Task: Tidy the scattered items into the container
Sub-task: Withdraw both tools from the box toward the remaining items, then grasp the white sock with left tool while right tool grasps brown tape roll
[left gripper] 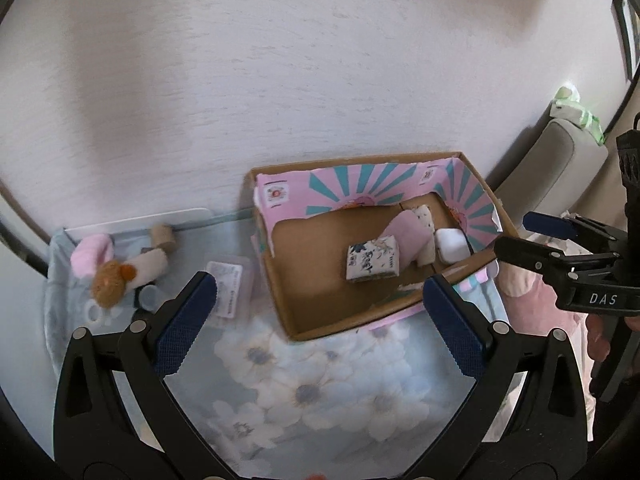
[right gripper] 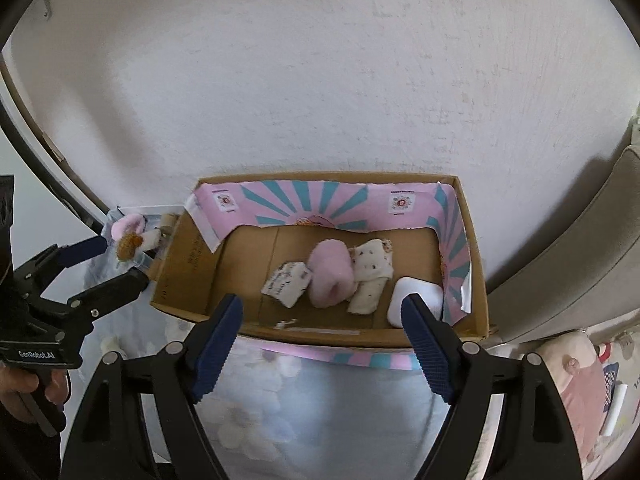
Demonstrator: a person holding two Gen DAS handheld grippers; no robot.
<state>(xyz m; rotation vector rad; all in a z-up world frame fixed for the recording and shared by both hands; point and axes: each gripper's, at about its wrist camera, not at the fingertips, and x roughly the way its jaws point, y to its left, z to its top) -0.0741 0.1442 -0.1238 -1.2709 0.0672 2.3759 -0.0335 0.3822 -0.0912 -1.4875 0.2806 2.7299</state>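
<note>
A cardboard box (left gripper: 280,304) (right gripper: 320,178) with pink and teal lining stands on the flowered sheet against the wall. In it lie a patterned tissue pack (left gripper: 372,262) (right gripper: 286,282), a pink fluffy item (left gripper: 404,236) (right gripper: 330,278), a rolled printed cloth (right gripper: 370,276) and a white case (left gripper: 452,246) (right gripper: 416,296). Left of the box sit a brown and pink plush toy (left gripper: 106,276) (right gripper: 128,240), a cardboard tube (left gripper: 162,236) and a clear labelled plastic box (left gripper: 228,288). My left gripper (left gripper: 320,292) (right gripper: 124,262) is open and empty, above the box's near left corner. My right gripper (right gripper: 320,308) (left gripper: 516,236) hangs open and empty over the box's near edge.
A white textured wall (right gripper: 320,80) rises right behind the box. A grey cushion (right gripper: 568,264) and a pink pillow (right gripper: 576,392) crowd the right side. A green and white pack (left gripper: 576,108) rests on the cushion. A hand (right gripper: 24,384) holds the left gripper's handle.
</note>
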